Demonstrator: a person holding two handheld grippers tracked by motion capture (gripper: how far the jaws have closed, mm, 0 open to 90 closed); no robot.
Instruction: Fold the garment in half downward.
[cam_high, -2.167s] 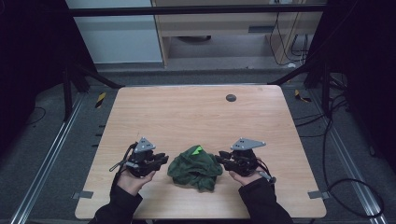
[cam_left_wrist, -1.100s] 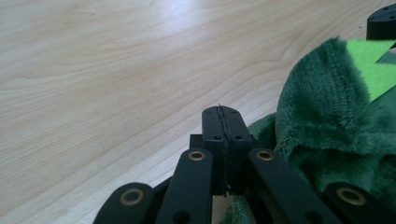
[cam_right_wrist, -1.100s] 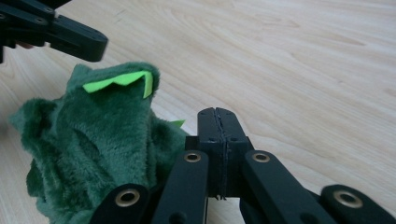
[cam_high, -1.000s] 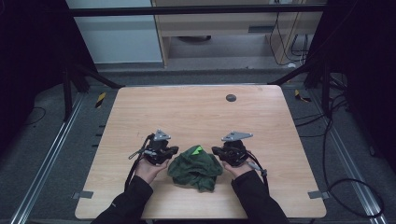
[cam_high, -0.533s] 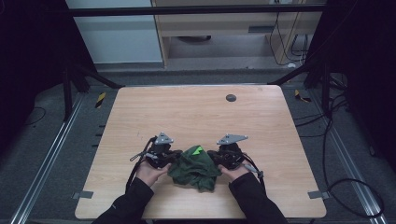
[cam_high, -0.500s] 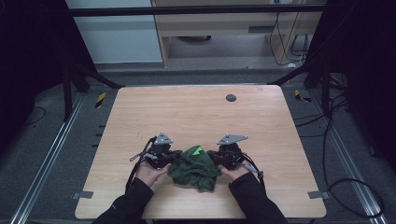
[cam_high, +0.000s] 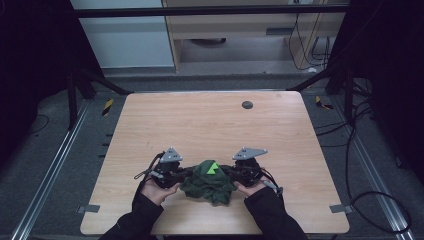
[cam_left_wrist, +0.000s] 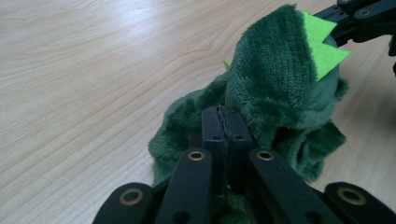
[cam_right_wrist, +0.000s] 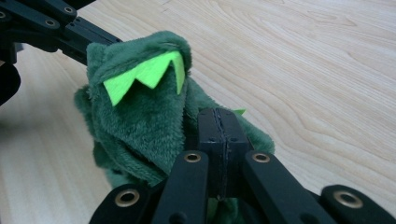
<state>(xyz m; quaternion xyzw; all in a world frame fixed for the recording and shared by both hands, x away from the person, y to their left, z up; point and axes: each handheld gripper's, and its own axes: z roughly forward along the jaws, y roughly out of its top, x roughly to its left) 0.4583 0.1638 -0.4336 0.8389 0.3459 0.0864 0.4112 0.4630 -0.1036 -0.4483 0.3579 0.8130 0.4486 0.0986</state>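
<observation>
In the high view, the left gripper (cam_high: 186, 173) and the right gripper (cam_high: 226, 172) faced each other across a crumpled green plush garment (cam_high: 208, 182) that lay between them on the near part of the wooden table (cam_high: 210, 125), each tip buried in the cloth's edge. A small dark disc (cam_high: 247, 104) sat well beyond both tools, toward the far edge.

In the left gripper view, the left gripper (cam_left_wrist: 226, 122) had its jaws pressed flat together, with plush bunched just ahead of and beneath them; it looked clamped on a fold of the garment (cam_left_wrist: 271, 93), whose lime felt spikes (cam_left_wrist: 322, 46) rose ahead and to the right.

In the right gripper view, the right gripper (cam_right_wrist: 219, 126) likewise had its jaws closed tight, pinching the garment (cam_right_wrist: 144, 121) just ahead and to the left.

The step in hand seemed to be taking hold of both sides; the next move would probably call for lifting and drawing the two tools apart evenly, so the cloth opened without slipping from either pinch.
</observation>
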